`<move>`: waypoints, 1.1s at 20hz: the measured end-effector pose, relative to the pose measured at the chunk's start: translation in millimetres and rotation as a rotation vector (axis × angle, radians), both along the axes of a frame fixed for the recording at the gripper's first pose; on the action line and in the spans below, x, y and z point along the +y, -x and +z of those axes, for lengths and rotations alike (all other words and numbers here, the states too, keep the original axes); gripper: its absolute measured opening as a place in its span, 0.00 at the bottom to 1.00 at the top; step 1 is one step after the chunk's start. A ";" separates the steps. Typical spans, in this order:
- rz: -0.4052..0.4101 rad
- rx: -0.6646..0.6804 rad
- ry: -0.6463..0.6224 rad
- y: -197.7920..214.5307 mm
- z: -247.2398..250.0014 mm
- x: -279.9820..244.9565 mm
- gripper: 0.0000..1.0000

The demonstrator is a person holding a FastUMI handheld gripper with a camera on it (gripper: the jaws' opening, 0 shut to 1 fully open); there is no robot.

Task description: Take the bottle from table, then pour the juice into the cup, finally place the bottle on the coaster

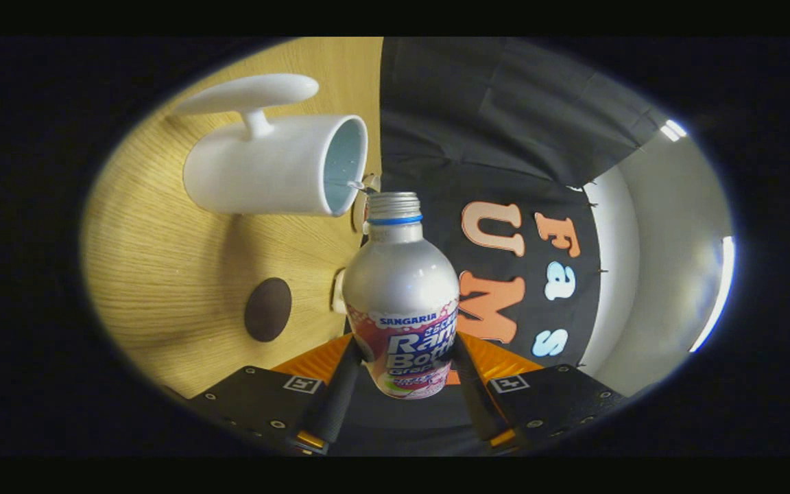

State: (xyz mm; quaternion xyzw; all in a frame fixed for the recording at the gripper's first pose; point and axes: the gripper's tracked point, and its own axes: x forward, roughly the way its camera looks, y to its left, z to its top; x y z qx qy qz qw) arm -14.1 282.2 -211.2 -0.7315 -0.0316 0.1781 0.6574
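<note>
Gripper (402, 360) fingers pressed both sides of my silver metal bottle with a pink printed label (400, 302), tipped toward the white ceramic cup (275, 168).

I judged the bottle light, rigid and slick, so holding it low across the label seemed right. Its uncapped threaded neck sat just beside the cup's rim; the dark round coaster (267, 309) lay on the wooden table (162, 274). I could read "SANGARIA".

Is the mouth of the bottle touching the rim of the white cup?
Cannot tell. In the gripper view the bottle, held in the tool, has its mouth right at the cup rim; no gap or contact shows plainly.
</note>
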 end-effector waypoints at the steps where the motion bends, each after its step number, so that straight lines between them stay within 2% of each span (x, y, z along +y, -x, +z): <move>1: 0.002 -0.001 0.003 0.9 0.7 0.8 0.73; 22: 0.035 -0.043 0.050 -4.6 21.5 5.7 0.73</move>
